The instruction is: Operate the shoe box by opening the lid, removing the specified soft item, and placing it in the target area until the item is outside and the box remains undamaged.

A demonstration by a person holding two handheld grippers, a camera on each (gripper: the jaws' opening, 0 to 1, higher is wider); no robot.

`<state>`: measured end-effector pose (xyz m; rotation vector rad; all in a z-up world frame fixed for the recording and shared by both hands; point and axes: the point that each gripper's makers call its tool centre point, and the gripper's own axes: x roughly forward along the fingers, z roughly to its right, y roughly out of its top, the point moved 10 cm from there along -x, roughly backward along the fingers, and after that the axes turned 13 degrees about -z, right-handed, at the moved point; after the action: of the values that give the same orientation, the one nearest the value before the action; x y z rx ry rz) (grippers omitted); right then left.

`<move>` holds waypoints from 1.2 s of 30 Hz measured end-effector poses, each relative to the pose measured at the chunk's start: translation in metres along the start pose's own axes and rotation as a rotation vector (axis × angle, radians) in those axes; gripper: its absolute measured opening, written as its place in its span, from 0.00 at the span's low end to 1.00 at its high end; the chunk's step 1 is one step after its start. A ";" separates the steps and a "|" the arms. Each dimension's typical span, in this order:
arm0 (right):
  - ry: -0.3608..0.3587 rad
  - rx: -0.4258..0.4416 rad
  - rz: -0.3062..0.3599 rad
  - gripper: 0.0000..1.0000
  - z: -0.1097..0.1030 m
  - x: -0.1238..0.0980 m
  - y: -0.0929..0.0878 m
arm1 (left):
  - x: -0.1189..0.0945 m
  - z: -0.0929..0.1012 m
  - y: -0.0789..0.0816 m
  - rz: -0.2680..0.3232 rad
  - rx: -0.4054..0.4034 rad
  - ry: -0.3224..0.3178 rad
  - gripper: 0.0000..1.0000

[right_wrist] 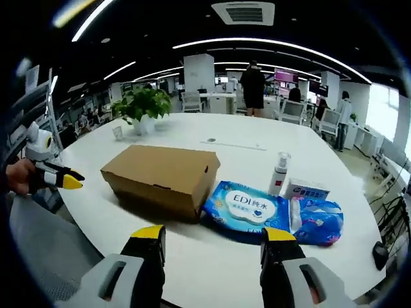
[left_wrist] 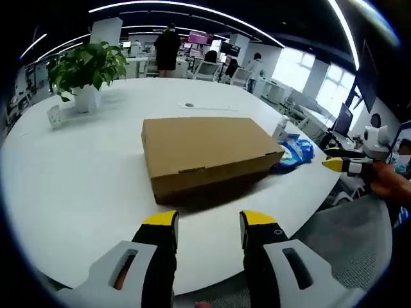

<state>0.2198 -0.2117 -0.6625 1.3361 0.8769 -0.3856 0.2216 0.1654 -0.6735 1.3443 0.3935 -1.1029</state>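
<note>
A brown cardboard shoe box point(left_wrist: 209, 156) point(right_wrist: 161, 176) lies shut on the white round table point(left_wrist: 77, 179) point(right_wrist: 231, 138). My left gripper point(left_wrist: 209, 219) is open just before the table's near edge, a short way in front of the box, and it also enters the right gripper view at the far left as the left gripper point(right_wrist: 64, 179) held by a hand. My right gripper point(right_wrist: 214, 233) is open near the table edge, in front of the box's right end and a blue wet-wipes pack point(right_wrist: 246, 208). It shows in the left gripper view as the right gripper point(left_wrist: 343, 165), far right.
Right of the box lie the blue soft packs point(left_wrist: 294, 152) point(right_wrist: 319, 220), a white spray bottle point(right_wrist: 279, 174) and a small white carton point(right_wrist: 307, 190). A potted plant point(left_wrist: 87, 72) point(right_wrist: 142, 106) stands at the table's far side. People and desks fill the office behind.
</note>
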 end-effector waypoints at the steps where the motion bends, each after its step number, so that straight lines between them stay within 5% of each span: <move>1: 0.001 -0.008 -0.001 0.58 -0.001 0.000 0.000 | 0.000 0.001 -0.002 -0.006 -0.002 0.006 0.39; 13: -0.023 -0.129 0.000 0.57 -0.007 -0.001 0.003 | 0.005 0.005 -0.002 -0.038 0.058 0.026 0.38; 36: -0.036 -0.095 0.011 0.56 -0.006 0.000 0.002 | -0.001 -0.004 -0.004 -0.013 0.012 0.051 0.38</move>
<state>0.2197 -0.2057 -0.6608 1.2422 0.8477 -0.3542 0.2195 0.1694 -0.6763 1.3846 0.4342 -1.0850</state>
